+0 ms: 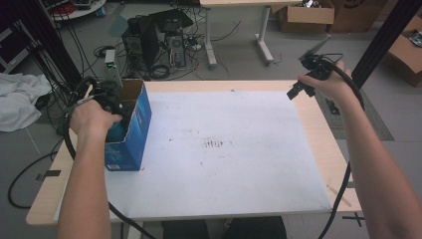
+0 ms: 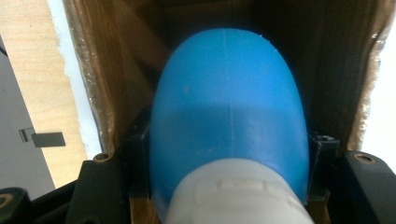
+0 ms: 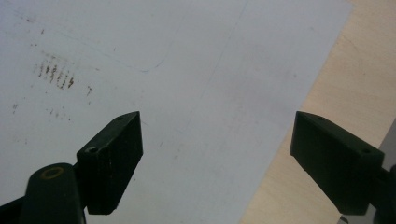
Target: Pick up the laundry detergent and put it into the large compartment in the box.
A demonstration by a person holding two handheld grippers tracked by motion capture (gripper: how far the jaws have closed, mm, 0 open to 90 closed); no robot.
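Observation:
A blue cardboard box (image 1: 135,122) stands open-topped at the table's left edge. My left gripper (image 1: 112,107) reaches down into it. In the left gripper view its jaws are shut on a blue bottle (image 2: 229,116) with a white cap (image 2: 236,193), held inside the box's brown walls (image 2: 102,70). My right gripper (image 1: 303,84) hovers above the table's far right corner. In the right gripper view it (image 3: 215,163) stands open with nothing between its jaws, above the white sheet (image 3: 163,70).
A white sheet (image 1: 224,149) covers most of the wooden table (image 1: 328,149), with faint brown marks (image 1: 214,144) near its middle. Beyond the table, a computer tower (image 1: 149,40), cables, another desk (image 1: 239,30) and cardboard boxes (image 1: 306,15) stand on the floor. White cloth (image 1: 17,99) lies far left.

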